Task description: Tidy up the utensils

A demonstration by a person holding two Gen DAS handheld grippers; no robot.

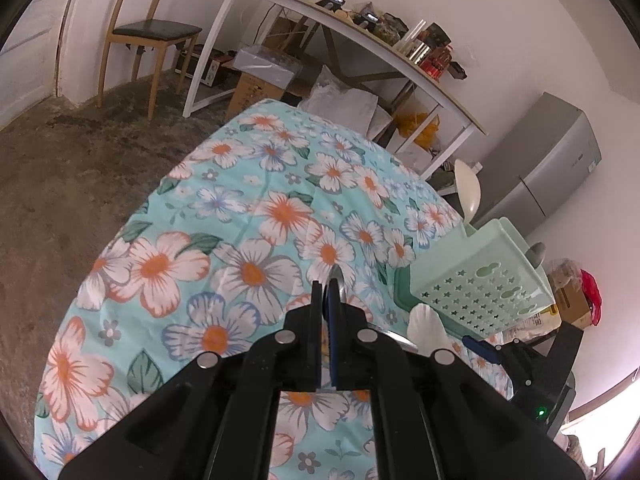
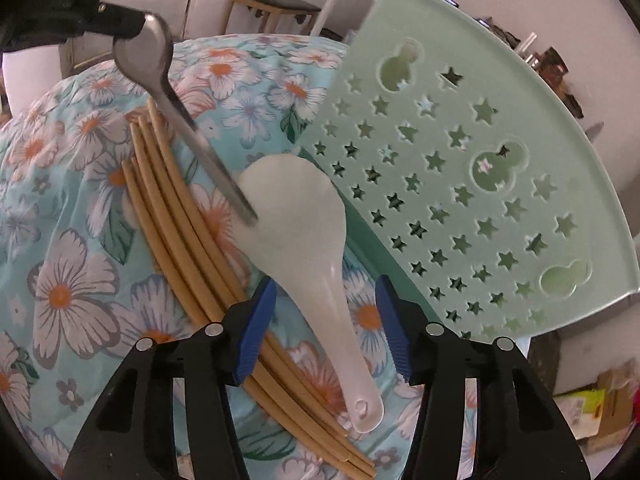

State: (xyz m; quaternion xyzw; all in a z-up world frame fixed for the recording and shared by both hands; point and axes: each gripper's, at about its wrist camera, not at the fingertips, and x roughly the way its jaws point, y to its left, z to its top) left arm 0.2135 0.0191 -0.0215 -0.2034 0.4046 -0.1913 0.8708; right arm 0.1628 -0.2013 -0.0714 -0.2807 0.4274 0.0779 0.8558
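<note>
left tool (image 1: pixel 326 292): clenched on metal spoon (image 2: pixel 160 76), upper left of right-wrist frame | right tool (image 2: pixel 326 312): released, fingers either side of white rice paddle (image 2: pixel 304 224), not touching | chopsticks (image 2: pixel 180 216): left of paddle on floral cloth (image 1: pixel 248 208) | green basket (image 2: pixel 460 184): right

the left wrist view looks down from higher up, across the flowered counter (image 1: pixel 248 216) toward the room. the right wrist view sits close above it. both share the green basket (image 2: pixel 460 152).
</note>
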